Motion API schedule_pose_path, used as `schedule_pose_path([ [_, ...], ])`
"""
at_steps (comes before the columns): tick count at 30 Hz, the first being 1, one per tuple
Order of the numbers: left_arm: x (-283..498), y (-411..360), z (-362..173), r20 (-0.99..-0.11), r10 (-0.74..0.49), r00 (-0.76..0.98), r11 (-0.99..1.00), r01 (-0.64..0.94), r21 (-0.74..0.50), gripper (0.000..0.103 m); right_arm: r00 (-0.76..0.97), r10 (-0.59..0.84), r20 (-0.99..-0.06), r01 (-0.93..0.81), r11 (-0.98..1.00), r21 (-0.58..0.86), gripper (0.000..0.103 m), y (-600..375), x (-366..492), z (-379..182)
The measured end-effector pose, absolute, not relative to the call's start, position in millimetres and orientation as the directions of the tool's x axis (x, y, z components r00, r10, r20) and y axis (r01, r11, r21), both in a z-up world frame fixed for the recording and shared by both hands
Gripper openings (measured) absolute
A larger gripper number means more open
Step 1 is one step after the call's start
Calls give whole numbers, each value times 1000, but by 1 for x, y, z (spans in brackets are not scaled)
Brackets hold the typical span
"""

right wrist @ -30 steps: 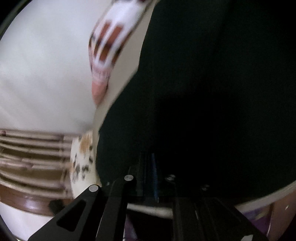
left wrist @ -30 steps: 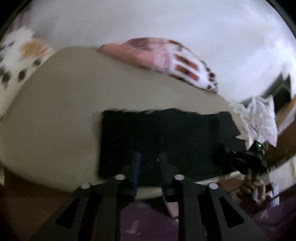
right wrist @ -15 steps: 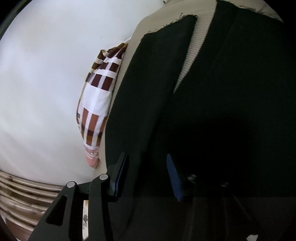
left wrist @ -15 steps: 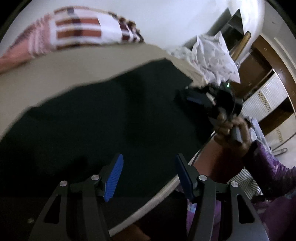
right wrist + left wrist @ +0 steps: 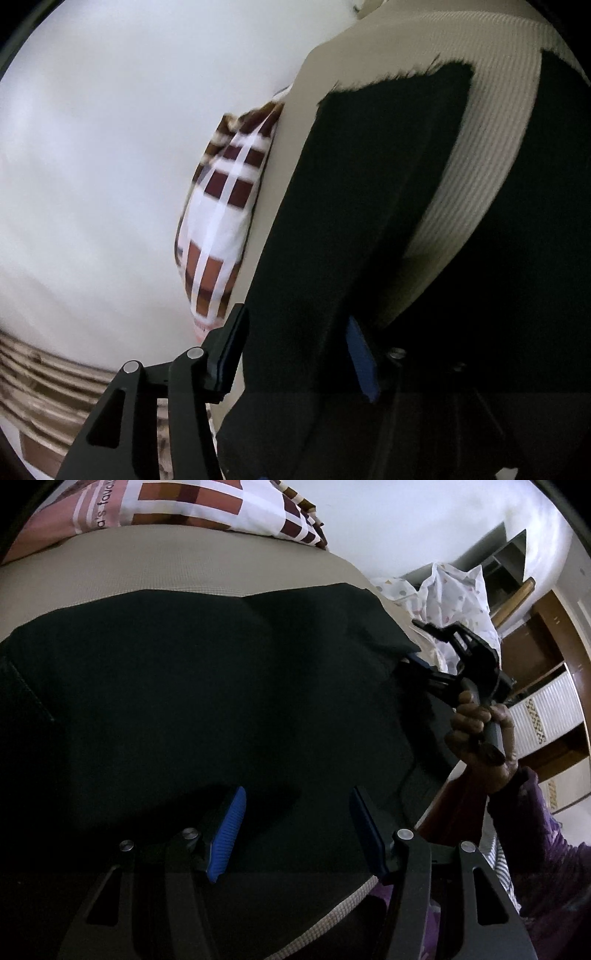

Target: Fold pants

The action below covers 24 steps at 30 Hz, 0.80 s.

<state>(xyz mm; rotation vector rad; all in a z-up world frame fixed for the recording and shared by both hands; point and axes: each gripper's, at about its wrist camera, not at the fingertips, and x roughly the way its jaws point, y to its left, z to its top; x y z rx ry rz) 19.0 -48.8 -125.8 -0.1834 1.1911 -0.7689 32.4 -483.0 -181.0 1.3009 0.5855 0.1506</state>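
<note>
The black fabric pants [image 5: 207,701] lie spread over the beige woven bed cover [image 5: 192,561], directly ahead of and beneath both sets of jaws. The left gripper [image 5: 295,823] hangs over the cloth with its blue-padded jaws parted, nothing between them. The right gripper [image 5: 295,350] is likewise spread, a dark fold of the pants lying between its jaws ungripped. Beyond the jaws sits a plaid brown-and-white pillow [image 5: 207,506].
</note>
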Motion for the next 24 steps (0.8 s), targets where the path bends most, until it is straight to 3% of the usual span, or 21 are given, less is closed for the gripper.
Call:
schedule_pose_path([
  [6, 11, -53, -125, -778, -602, 180, 749, 465, -472, 60, 838, 401, -370, 245, 328, 912, 52, -498, 37, -183],
  [8, 10, -53, -125, -778, -599, 191, 753, 464, -466, 60, 824, 402, -399, 238, 393, 888, 39, -495, 46, -177],
  [9, 10, -53, -126, -779, -597, 194, 755, 464, -463, 60, 811, 405, -422, 245, 420, 874, 15, -493, 53, -177],
  [10, 9, -54, -125, -784, -588, 197, 759, 469, -451, 60, 788, 416, -454, 272, 427, 862, 8, -494, 59, -181],
  [18, 10, -48, -108, -804, -557, 208, 779, 469, -417, 60, 869, 350, -350, 237, 327, 915, 6, -502, -16, -154],
  [24, -8, -37, -84, -805, -552, 219, 774, 495, -396, 60, 874, 277, -400, 322, 287, 902, 5, -500, -115, -143],
])
